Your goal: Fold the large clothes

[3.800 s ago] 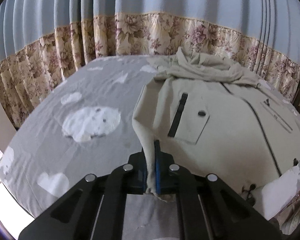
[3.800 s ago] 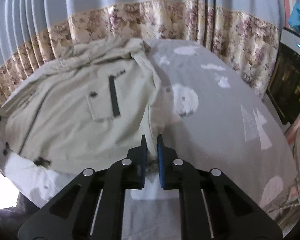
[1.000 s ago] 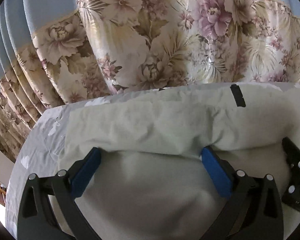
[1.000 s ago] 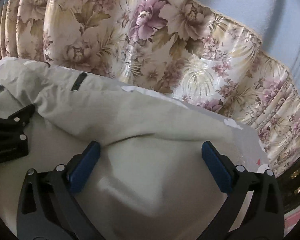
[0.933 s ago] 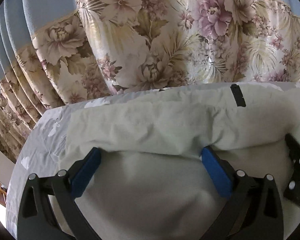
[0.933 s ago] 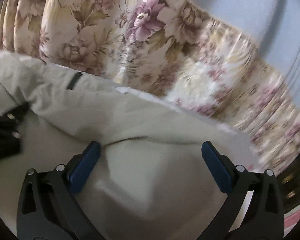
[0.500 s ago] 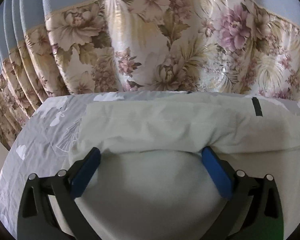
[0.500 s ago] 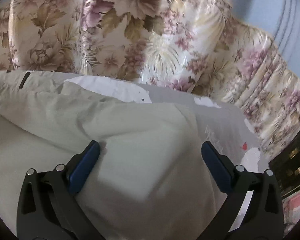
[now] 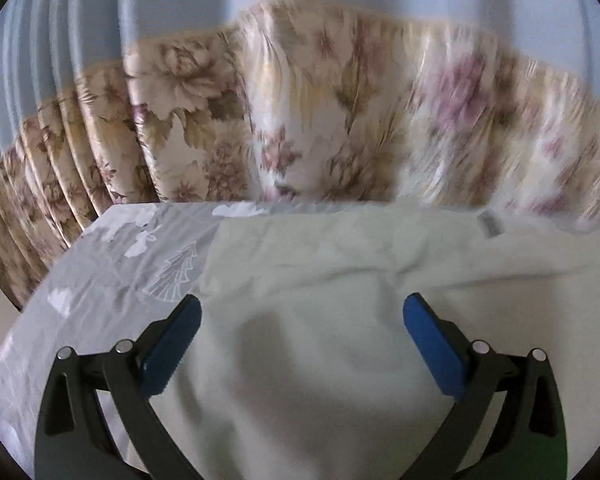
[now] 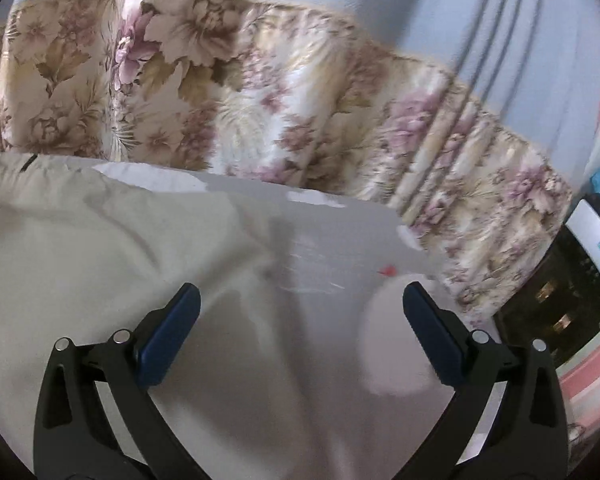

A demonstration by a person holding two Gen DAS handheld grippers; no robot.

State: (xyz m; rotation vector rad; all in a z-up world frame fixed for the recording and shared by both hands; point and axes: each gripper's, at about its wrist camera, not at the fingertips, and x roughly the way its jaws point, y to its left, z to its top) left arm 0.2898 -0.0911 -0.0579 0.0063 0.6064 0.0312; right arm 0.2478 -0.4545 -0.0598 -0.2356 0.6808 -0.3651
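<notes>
— Fingers are standing wide apart on both tools, look. The left gripper [image 9: 300,320] is hovering spread over the beige jacket [image 9: 340,300], its blue pads [image 9: 171,340] holding nothing.

— And the other one?

— The right gripper [image 10: 300,320] is gaping just the same, gripping nothing, sitting over the jacket's right-hand edge [image 10: 235,240] where the cloth is giving way to the grey bedsheet [image 10: 320,248].

— So where is the jacket lying?

— Spread on the bed, folded over on itself by the look of it, its far edge reaching close to the floral curtain [image 9: 300,120]. A dark tab [image 9: 490,226] is showing near that edge, though the picture is blurring there.

— What are you worrying about?

— The fabric is puffing up under the left tool, so I reckon the fold is holding trapped air and could be springing back open with nothing pinning it. And on the right, a pinch taken there might be catching sheet along with jacket, dragging the bedding and skewing the next fold.

— Anything else?

— The near edge is hiding behind the tools, so I cannot tell whether the layers are lining up.
</notes>
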